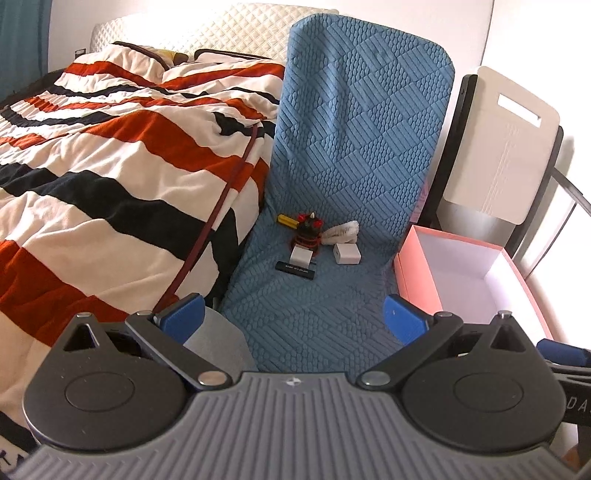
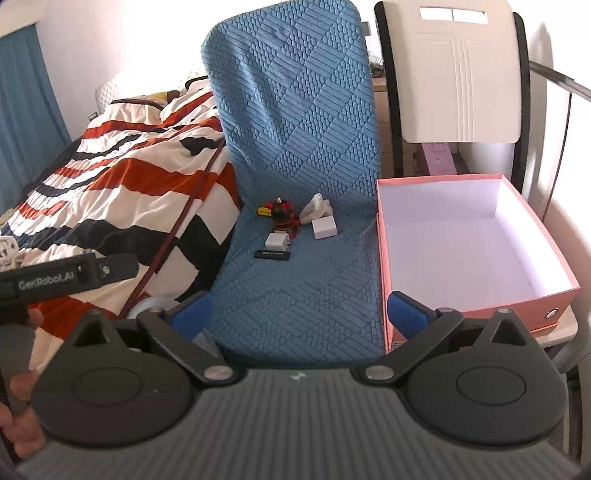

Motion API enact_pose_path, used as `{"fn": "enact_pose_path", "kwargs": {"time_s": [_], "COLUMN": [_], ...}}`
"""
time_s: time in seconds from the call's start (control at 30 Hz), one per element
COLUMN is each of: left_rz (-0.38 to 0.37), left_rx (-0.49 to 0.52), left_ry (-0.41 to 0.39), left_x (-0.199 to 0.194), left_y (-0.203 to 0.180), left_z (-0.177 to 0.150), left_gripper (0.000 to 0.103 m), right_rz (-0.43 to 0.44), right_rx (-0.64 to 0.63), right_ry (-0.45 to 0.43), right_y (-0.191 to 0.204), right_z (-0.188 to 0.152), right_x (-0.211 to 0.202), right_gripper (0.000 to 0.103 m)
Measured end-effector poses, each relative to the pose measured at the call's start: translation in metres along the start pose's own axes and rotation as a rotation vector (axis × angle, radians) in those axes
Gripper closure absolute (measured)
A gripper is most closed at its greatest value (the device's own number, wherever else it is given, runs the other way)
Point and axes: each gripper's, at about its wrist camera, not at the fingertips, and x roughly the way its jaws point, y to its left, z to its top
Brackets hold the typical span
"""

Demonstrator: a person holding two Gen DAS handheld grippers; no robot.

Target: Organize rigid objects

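Six small things (image 1: 314,242) sit bunched together on the blue chair (image 1: 332,295), left of the empty pink box (image 2: 476,254). Both the left gripper (image 1: 295,321) and the right gripper (image 2: 299,314) are wide open, holding nothing. Grabbing one thing could bump the others off the chair.

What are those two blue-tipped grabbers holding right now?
Nothing. The left gripper and right gripper are both open and empty.

you're working in strong daylight from the far side: the white headboard (image 1: 221,33) and the wall (image 1: 535,44) burn out to glare. the blue chair (image 2: 295,147) stays evenly lit and sharp, with soft shadow low on its seat. fisheye bending curves the white chair back (image 2: 461,81) and everything near the picture edges, and the corners darken.
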Motion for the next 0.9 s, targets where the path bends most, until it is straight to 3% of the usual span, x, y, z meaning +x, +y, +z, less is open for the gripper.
{"fn": "enact_pose_path", "kwargs": {"time_s": [0.2, 0.9], "left_rz": [-0.018, -0.036], "left_rx": [-0.006, 0.017], "left_ry": [-0.016, 0.068], "left_x": [0.011, 0.065], "left_y": [0.01, 0.02], "left_z": [0.004, -0.006], "left_gripper": [0.0, 0.0], "right_rz": [-0.029, -0.049], "right_rx": [-0.012, -0.046], "right_ry": [-0.013, 0.019], "right_y": [0.006, 0.009], "right_z": [0.0, 0.0], "right_x": [0.006, 0.043], "right_gripper": [0.0, 0.0]}}
